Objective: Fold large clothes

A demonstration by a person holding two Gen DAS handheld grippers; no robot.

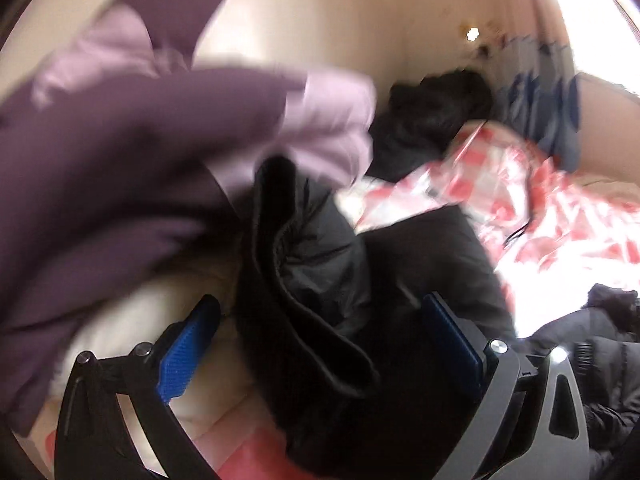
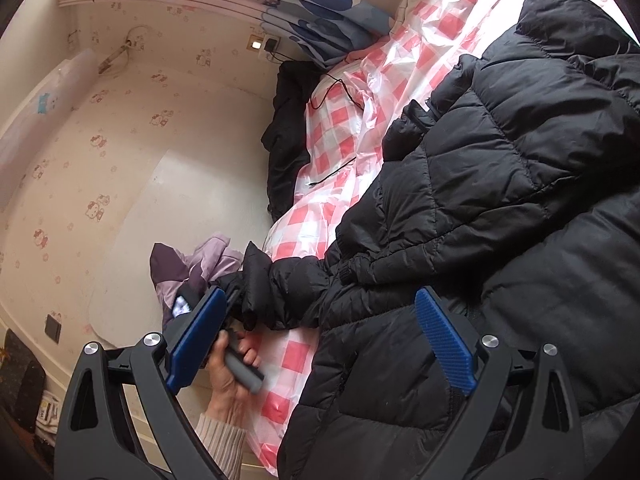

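Observation:
A large black puffer jacket (image 2: 500, 200) lies spread on a bed with a pink-and-white checked cover (image 2: 336, 128). Its sleeve (image 2: 288, 292) reaches out to the left edge. In the left wrist view the sleeve's cuff (image 1: 304, 280) lies between the wide-apart blue pads of my left gripper (image 1: 320, 344); the left pad stands clear of it. My right gripper (image 2: 320, 338) hangs open over the jacket's lower body, holding nothing. A person's hand (image 2: 232, 376) grips the left tool's handle by the cuff.
A purple garment (image 1: 120, 140) is bunched beside the cuff, blurred. Another dark garment (image 2: 288, 128) lies against the patterned wall, with a black cable (image 2: 336, 96) running from a wall socket (image 2: 260, 44). A blue curtain (image 2: 320, 12) hangs at the bed's far end.

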